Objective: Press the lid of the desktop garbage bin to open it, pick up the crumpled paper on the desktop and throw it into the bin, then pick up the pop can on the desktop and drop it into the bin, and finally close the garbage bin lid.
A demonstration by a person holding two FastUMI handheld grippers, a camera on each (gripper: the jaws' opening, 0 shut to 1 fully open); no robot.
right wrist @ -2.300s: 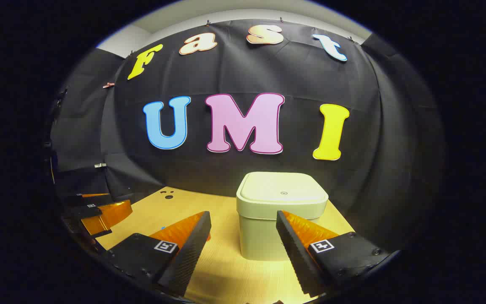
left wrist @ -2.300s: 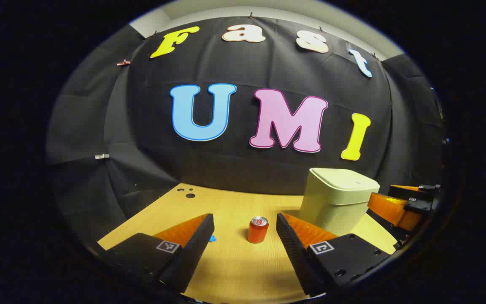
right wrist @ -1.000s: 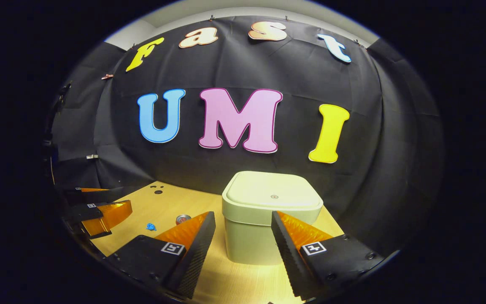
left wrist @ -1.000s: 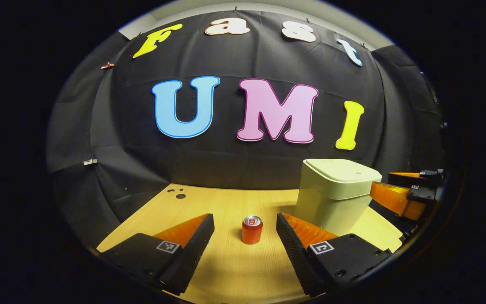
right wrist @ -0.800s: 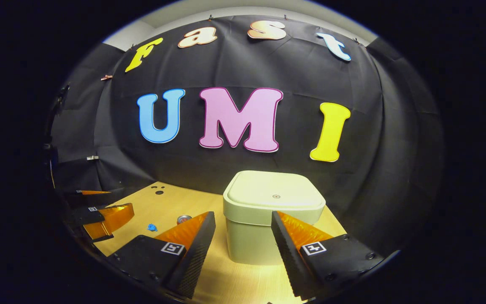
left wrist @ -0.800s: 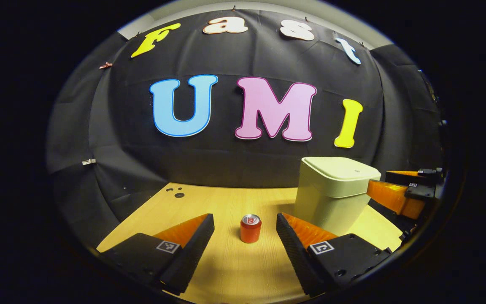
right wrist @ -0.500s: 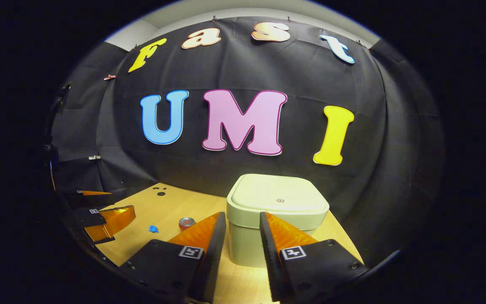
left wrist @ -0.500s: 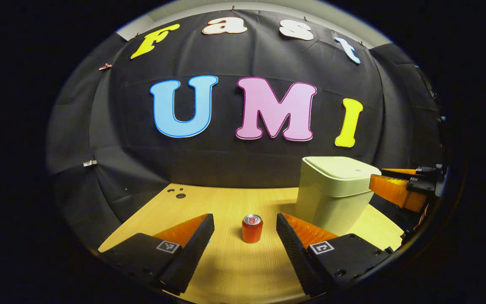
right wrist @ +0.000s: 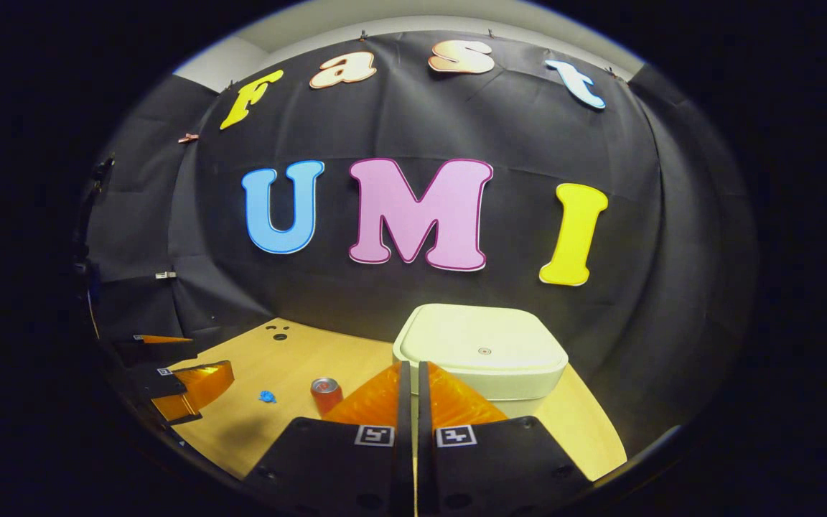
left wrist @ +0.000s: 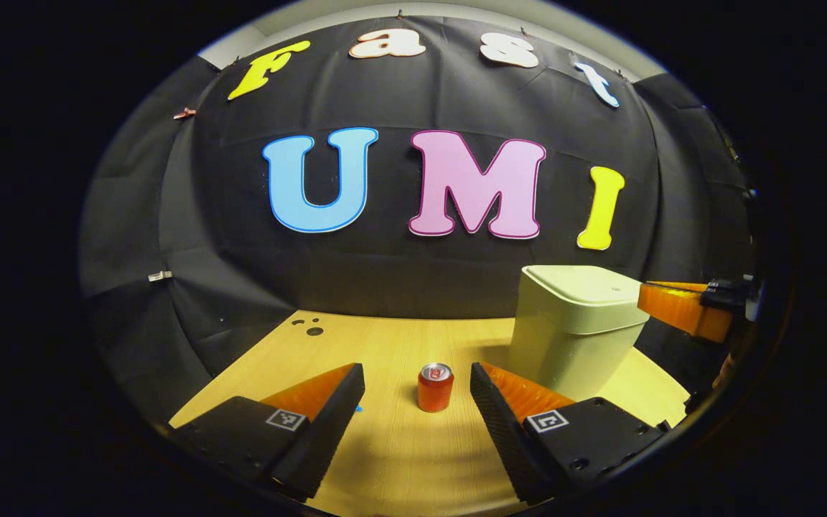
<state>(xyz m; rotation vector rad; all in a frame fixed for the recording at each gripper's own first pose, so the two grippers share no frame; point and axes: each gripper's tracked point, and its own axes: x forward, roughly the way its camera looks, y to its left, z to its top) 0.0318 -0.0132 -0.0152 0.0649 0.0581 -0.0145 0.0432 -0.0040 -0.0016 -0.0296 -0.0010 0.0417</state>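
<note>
The pale green bin (left wrist: 571, 337) stands at the table's right side with its lid (right wrist: 482, 345) down. A red pop can (left wrist: 435, 386) stands upright on the table, just ahead of my open left gripper (left wrist: 416, 373) and between its fingers' line. A small blue crumpled paper (right wrist: 267, 396) lies left of the can (right wrist: 326, 395); a sliver of the paper (left wrist: 358, 409) peeks past my left finger. My right gripper (right wrist: 408, 366) is shut with nothing in it, its tips at the lid's near edge. From the side, that gripper (left wrist: 679, 309) hangs level with the bin's top.
The wooden table (left wrist: 385, 345) has a few small dark holes (left wrist: 309, 330) at its far left corner. The black booth cloth rises right behind the table and bin. My left gripper (right wrist: 191, 384) sits at the table's left edge.
My right gripper has gone from open to shut and risen toward the bin's lid. The left gripper has barely shifted; the can, paper and bin stay where they were.
</note>
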